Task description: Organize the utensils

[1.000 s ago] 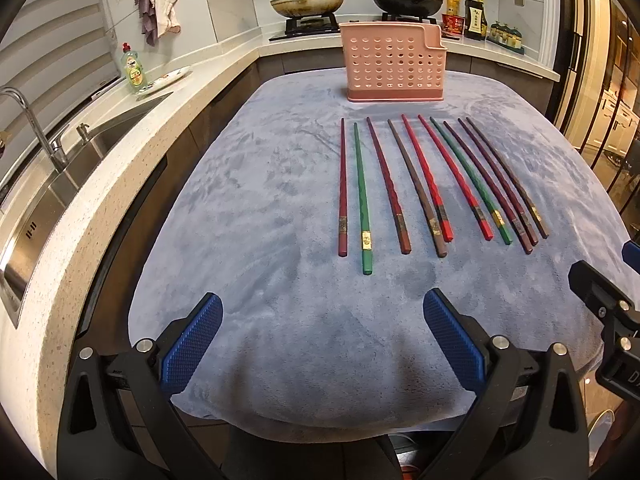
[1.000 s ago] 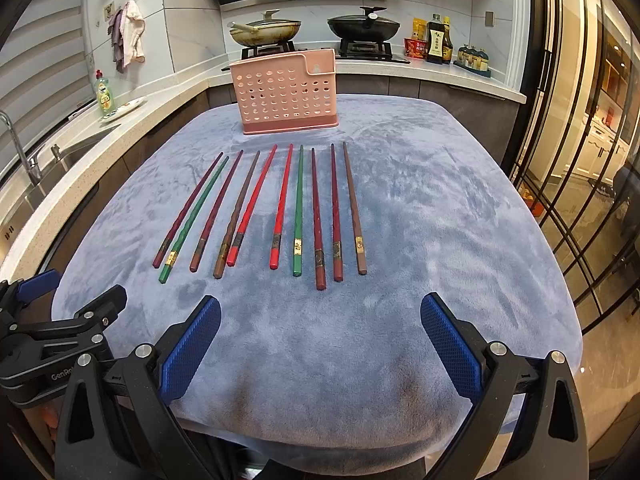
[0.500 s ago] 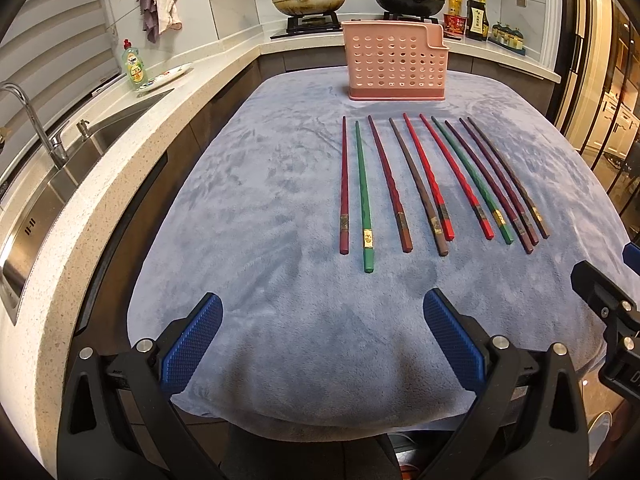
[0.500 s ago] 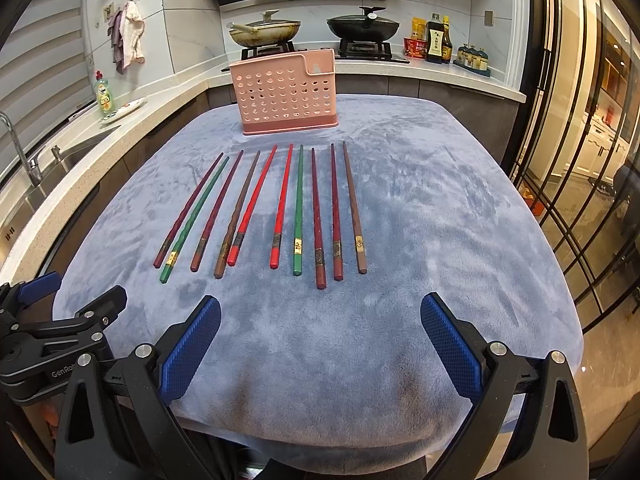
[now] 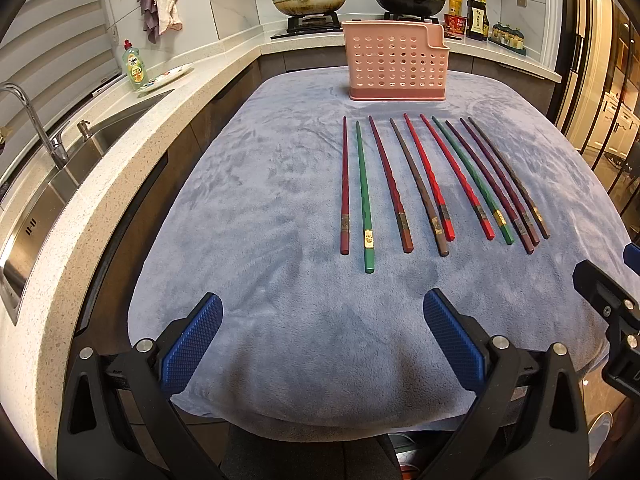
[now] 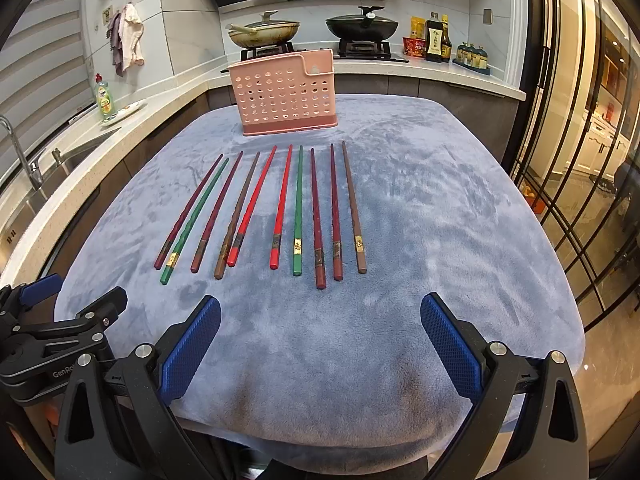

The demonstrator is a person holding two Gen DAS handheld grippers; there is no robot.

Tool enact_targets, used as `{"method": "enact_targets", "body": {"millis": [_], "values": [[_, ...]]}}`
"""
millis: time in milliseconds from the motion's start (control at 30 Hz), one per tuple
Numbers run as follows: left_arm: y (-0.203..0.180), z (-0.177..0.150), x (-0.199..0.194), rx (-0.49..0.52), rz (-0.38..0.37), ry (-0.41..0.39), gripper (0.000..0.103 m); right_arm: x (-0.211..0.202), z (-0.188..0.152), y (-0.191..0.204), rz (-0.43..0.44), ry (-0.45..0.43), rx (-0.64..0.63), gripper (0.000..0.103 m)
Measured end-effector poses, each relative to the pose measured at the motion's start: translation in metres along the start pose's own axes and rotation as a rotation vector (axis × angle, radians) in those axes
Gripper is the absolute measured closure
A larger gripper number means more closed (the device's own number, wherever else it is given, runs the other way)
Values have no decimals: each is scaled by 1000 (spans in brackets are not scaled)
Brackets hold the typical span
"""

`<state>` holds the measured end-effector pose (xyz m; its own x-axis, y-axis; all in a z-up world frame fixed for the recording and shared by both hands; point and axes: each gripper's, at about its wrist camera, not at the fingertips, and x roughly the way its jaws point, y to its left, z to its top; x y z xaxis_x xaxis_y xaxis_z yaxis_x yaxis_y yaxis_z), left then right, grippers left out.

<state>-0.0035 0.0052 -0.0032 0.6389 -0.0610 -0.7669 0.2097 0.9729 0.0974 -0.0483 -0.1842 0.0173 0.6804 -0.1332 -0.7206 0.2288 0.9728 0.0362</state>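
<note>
Several chopsticks [image 5: 436,184] [image 6: 280,208] in red, green, maroon and brown lie side by side on a grey-blue cloth [image 5: 260,200] [image 6: 420,208], thick ends toward me. A pink perforated utensil holder [image 5: 396,66] [image 6: 286,96] stands upright at the cloth's far end. My left gripper [image 5: 322,340] hangs open over the cloth's near edge, short of the chopsticks, with nothing between its blue pads. Open and holding nothing as well, my right gripper [image 6: 320,340] sits at the near edge. Each view catches the other gripper at its side edge.
A speckled counter [image 5: 120,168] with a sink [image 5: 52,200] and tap runs along the left. Dish soap [image 5: 134,66] and a plate sit on it. Two pans [image 6: 312,30] and sauce bottles [image 6: 436,38] line the back counter. Glass doors [image 6: 580,160] stand to the right.
The left wrist view has tilted slightly, so the holder and chopsticks sit a little lower in frame. The right gripper and all chopsticks are unmoved.
</note>
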Motion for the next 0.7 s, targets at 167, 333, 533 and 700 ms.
{"method": "enact_targets", "body": {"millis": [167, 333, 533, 700], "values": [[0, 0, 0, 0, 0, 1, 7, 0, 0, -1, 0, 0, 2, 7], [7, 1, 5, -27, -9, 5, 7, 5, 0, -7, -9, 5, 12, 7], [30, 8, 22, -106, -6, 31, 7, 16, 4, -20, -26, 4, 38, 7], [41, 17, 41, -135, -13, 33, 7, 32, 12, -34, -35, 4, 71, 7]]}}
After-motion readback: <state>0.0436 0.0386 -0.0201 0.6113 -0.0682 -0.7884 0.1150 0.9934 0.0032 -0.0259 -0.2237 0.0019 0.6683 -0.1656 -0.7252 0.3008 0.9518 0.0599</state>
